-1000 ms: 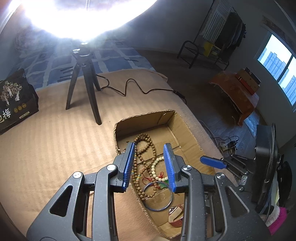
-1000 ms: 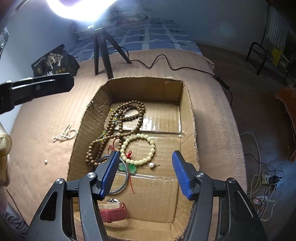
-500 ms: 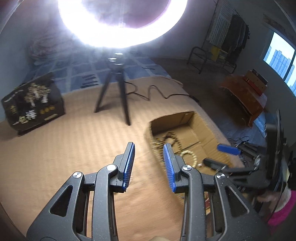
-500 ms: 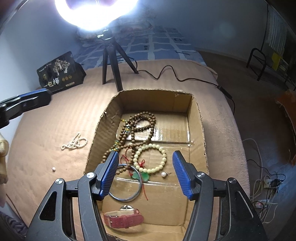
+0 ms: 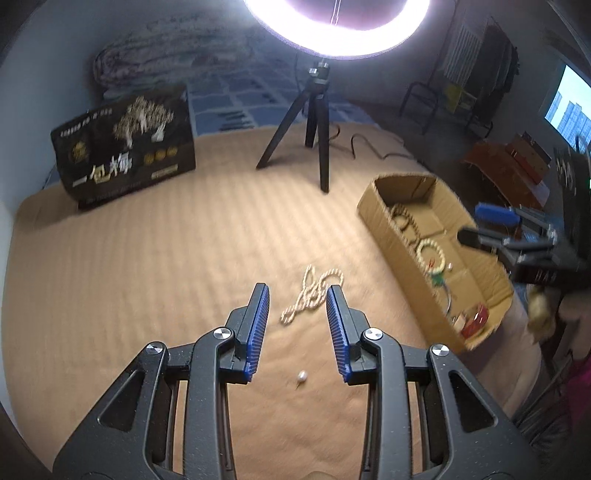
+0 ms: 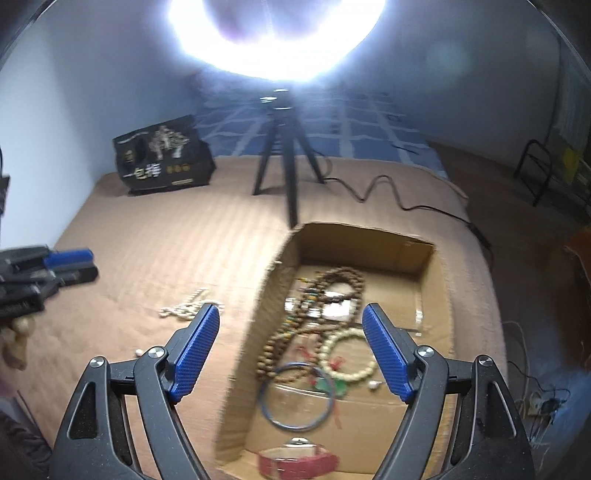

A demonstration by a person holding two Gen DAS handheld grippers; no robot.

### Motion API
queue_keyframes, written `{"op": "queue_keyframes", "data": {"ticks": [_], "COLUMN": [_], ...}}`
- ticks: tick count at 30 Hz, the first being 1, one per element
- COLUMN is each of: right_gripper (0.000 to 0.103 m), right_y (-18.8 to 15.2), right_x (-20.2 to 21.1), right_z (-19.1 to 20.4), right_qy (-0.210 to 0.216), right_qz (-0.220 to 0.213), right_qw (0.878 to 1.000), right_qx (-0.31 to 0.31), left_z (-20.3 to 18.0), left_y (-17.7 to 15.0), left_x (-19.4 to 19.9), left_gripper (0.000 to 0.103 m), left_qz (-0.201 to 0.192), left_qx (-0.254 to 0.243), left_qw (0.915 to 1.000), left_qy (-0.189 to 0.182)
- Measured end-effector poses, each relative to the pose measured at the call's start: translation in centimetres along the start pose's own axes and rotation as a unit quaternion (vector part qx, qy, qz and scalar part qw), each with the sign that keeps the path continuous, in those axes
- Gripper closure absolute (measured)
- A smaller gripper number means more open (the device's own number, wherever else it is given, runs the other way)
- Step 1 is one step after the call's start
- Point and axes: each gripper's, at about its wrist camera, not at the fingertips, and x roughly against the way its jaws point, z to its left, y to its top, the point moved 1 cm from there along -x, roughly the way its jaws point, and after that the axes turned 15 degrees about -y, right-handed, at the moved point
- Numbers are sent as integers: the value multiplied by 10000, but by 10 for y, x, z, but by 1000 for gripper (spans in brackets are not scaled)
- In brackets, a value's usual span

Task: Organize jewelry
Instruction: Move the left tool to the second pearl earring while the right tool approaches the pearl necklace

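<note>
At far left we note a black gift box [image 5: 125,147] standing on the bed [image 5: 147,251], near its back edge. Right of it stands a tripod [image 5: 314,122] carrying a lit ring light [image 5: 336,33], its cable [image 6: 388,192] trailing over the cover.

Our left hand-held gripper [image 5: 295,328] hovers above the bed cover with its blue pads [image 5: 256,328] apart and nothing between them. A pearl necklace [image 5: 310,299] lies in a loose tangle on the cover just ahead of the pads, and a single loose pearl [image 5: 302,376] lies on the cover nearer to us, between the two fingers in this view.

To the right sits an open cardboard box [image 6: 362,243], resting on the bed. Inside it we record a long strand of brown beads [image 6: 314,306], a cream bead bracelet [image 6: 347,354], a blue bangle [image 6: 295,397], a green pendant [image 6: 328,386] on red cord, and a red watch [image 6: 295,461] at the near end.

Our right hand-held gripper [image 6: 291,350] is held above the box's near left wall, pads wide apart and empty.
</note>
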Motion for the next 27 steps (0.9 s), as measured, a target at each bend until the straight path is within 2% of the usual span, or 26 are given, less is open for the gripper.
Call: {"op": "queue_keyframes", "data": {"ticks": [8, 12, 20, 24, 27], "right_gripper": [23, 23, 24, 31, 32], "right_y": [8, 12, 15, 20, 21], "right_x": [-25, -32, -64, -82, -95], "right_z": [31, 51, 86, 94, 100], "right_qy": [531, 694, 891, 1055, 1047], "right_qz": [593, 634, 962, 1222, 1419], "right_qw": [9966, 9955, 9914, 9868, 9841], "right_qx": [-232, -112, 33, -149, -212], "left_z": [7, 5, 5, 8, 11], "left_y": [-40, -53, -66, -70, -73], "left_x": [-13, -25, -44, -48, -50], "left_gripper": [71, 71, 71, 71, 71], "left_qz": [337, 524, 755, 764, 775], "left_qx": [53, 51, 66, 72, 90], "left_qw": [9990, 9977, 9959, 9956, 9955], "left_qy": [-272, -416, -501, -534, -545]}}
